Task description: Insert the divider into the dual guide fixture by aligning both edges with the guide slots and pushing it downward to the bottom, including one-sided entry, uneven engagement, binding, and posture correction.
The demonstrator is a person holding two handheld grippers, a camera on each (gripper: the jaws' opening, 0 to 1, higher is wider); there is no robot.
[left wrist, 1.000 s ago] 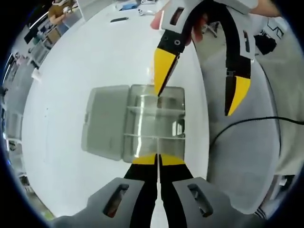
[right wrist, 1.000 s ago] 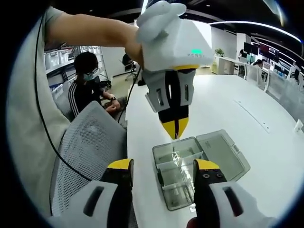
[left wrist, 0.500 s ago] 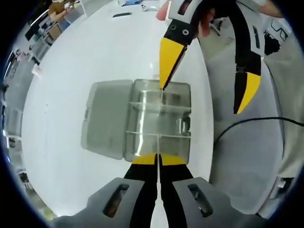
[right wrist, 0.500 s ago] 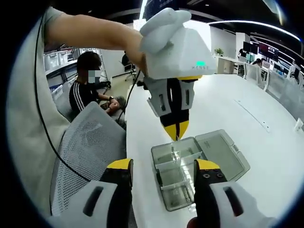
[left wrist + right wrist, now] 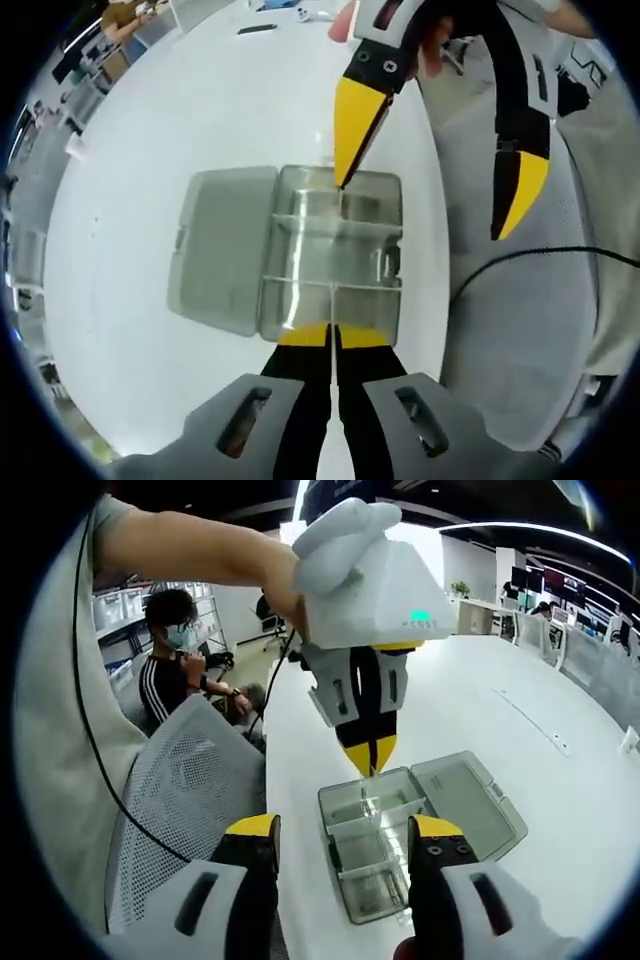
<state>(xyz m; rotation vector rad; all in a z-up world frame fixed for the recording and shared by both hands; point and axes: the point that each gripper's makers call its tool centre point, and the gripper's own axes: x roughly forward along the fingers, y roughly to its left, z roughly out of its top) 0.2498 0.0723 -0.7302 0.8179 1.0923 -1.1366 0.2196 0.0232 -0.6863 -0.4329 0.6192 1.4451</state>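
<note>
The left gripper [image 5: 334, 336] has its jaws pressed together with the yellow tips meeting over the near wall of the clear compartment box [image 5: 335, 255]. In the right gripper view the left gripper [image 5: 369, 763] hangs point-down over the far end of the box [image 5: 372, 845], and a thin clear divider [image 5: 368, 792] seems to stand just under its tips (too transparent to be sure it is actually pinched). The right gripper [image 5: 340, 855] has its jaws spread wide with nothing between them; in the left gripper view it [image 5: 440, 185] hovers above the other end of the box, one yellow tip close over the end compartment, the other out past the box edge.

My reading is that the insertion is in its early part: the divider is being set into the guide slots and is not yet seated. The next move calls for squaring both edges with the slots, then a straight downward push, with the open gripper free to nudge whichever side rides high.

The box sits near the edge of a white table [image 5: 200, 110], its hinged lid [image 5: 220, 245] laid open flat beside it. Dividers already fitted crowd the slots. A mesh chair [image 5: 180, 780] and a black cable [image 5: 520, 262] lie off the table edge, and a seated person [image 5: 175, 660] is well behind.
</note>
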